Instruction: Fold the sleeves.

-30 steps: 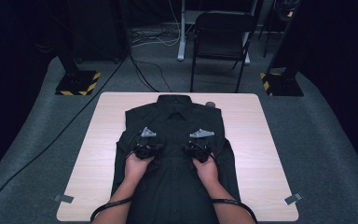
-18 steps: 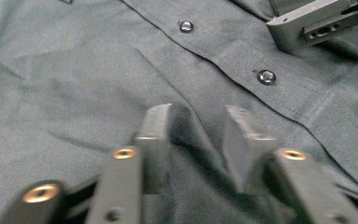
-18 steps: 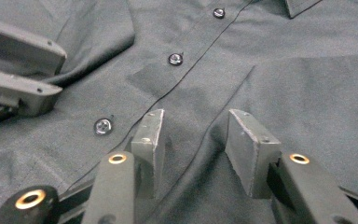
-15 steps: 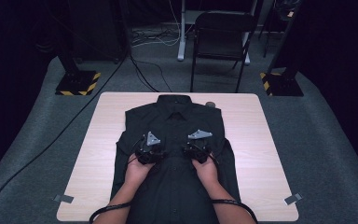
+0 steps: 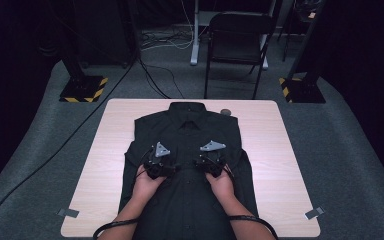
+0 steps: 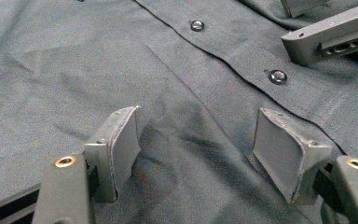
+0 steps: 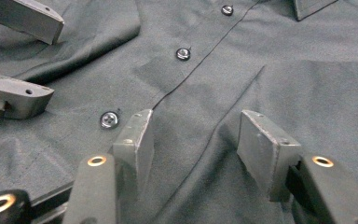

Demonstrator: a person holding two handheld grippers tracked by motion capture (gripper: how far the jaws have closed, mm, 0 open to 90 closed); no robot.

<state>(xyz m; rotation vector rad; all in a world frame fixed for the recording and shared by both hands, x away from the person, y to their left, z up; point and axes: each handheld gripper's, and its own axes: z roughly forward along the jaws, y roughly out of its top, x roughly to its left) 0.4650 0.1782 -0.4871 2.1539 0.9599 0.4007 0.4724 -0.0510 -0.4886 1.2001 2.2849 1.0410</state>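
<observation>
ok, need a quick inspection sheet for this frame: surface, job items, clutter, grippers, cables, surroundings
surface: light wood table, tape tabs at both near corners.
job's things: dark shirt lying flat, front up, buttoned, collar at the far side.
clutter: small round thing on the table by the shirt's shoulder; too small to identify.
grippers: left gripper and right gripper both on the shirt front either side of the button placket; both have just been opening, cloth lies between the fingers, unpinched.
cables: one trails from each gripper off the near edge; more on the floor.
surroundings: grey carpet, black chair behind the table, striped stand bases.
</observation>
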